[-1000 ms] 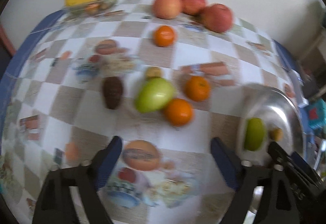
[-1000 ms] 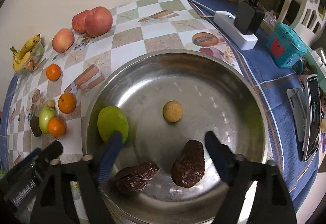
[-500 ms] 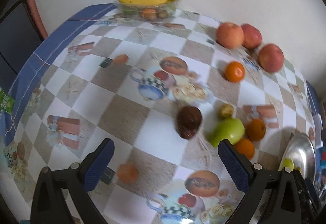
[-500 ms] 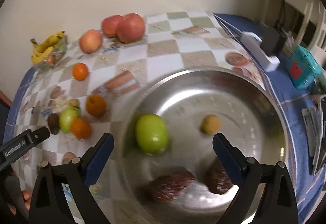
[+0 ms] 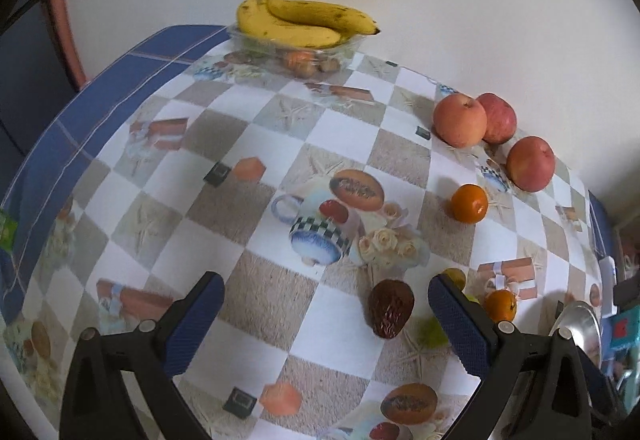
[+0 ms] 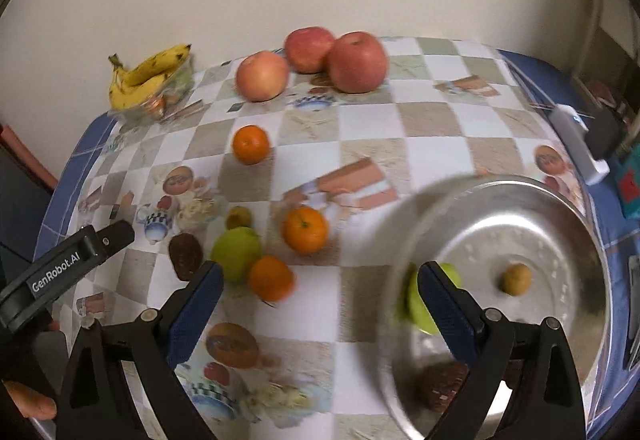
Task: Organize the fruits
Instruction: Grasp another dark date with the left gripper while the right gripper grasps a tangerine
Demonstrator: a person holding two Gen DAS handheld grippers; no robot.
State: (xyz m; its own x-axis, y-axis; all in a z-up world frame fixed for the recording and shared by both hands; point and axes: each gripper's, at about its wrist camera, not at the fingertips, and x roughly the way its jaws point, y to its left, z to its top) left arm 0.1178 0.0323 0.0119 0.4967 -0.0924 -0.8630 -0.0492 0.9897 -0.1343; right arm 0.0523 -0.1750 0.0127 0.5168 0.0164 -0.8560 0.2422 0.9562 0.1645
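My left gripper (image 5: 324, 314) is open and empty above the checkered table; a dark brown fruit (image 5: 390, 308) lies just inside its right finger. My right gripper (image 6: 320, 300) is open and empty, over the table left of the steel bowl (image 6: 560, 208). The bowl holds a green fruit (image 6: 420, 310), a small yellow fruit (image 6: 517, 279) and dark brown fruits (image 6: 442, 386). On the table lie a green apple (image 6: 236, 254), three oranges (image 6: 306, 230), a brown fruit (image 6: 185, 255), three red apples (image 6: 358, 62) and bananas (image 6: 146, 78).
The bananas (image 5: 300, 22) rest on a clear container at the far wall. A white power strip (image 6: 578, 144) and a teal box (image 6: 630, 188) sit right of the bowl. The left gripper's body (image 6: 64, 268) reaches in at the left of the right wrist view.
Both grippers have swung left. The right gripper has moved off the bowl and over the loose fruit. The left gripper has come closer to the brown fruit. Both stayed open.
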